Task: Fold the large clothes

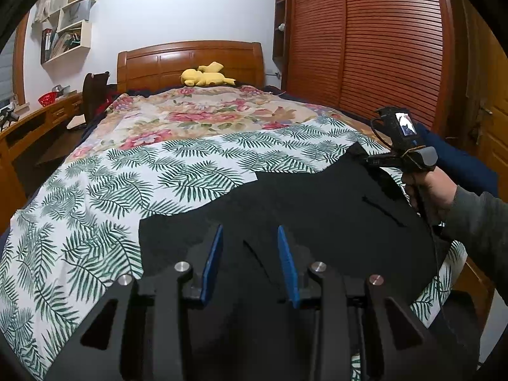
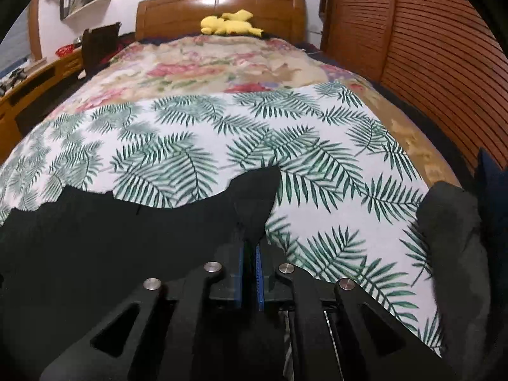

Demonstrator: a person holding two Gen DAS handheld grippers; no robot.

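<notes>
**One black garment spread on a bed, pinched at its right edge**

A single black garment (image 1: 317, 209) is seen lying on the near part of a bed, on top of a white sheet printed with green fern leaves (image 1: 127, 184); its long axis is laid across the bed, from left to right, and its far edge is ragged, with a peak raised toward the wooden headboard (image 1: 190, 60); which end is the collar or the hem cannot be told.

Two grippers are shown, one per hand. The left gripper (image 1: 250, 254) is held over the near left part of the cloth; its two blue pads (image 1: 212, 263) are set well apart, and nothing is gripped between them. The right gripper (image 2: 250, 273) is drawn nearly closed; a raised fold of the black cloth, running into the peak at the garment's right end, is pinched between its pads. In the left view the right hand (image 1: 431, 190) is seen around the handle of that gripper.

Beyond the leaf sheet one floral blanket (image 1: 203, 114) is spread; one yellow plush toy (image 1: 206, 76) is placed against the headboard.
</notes>
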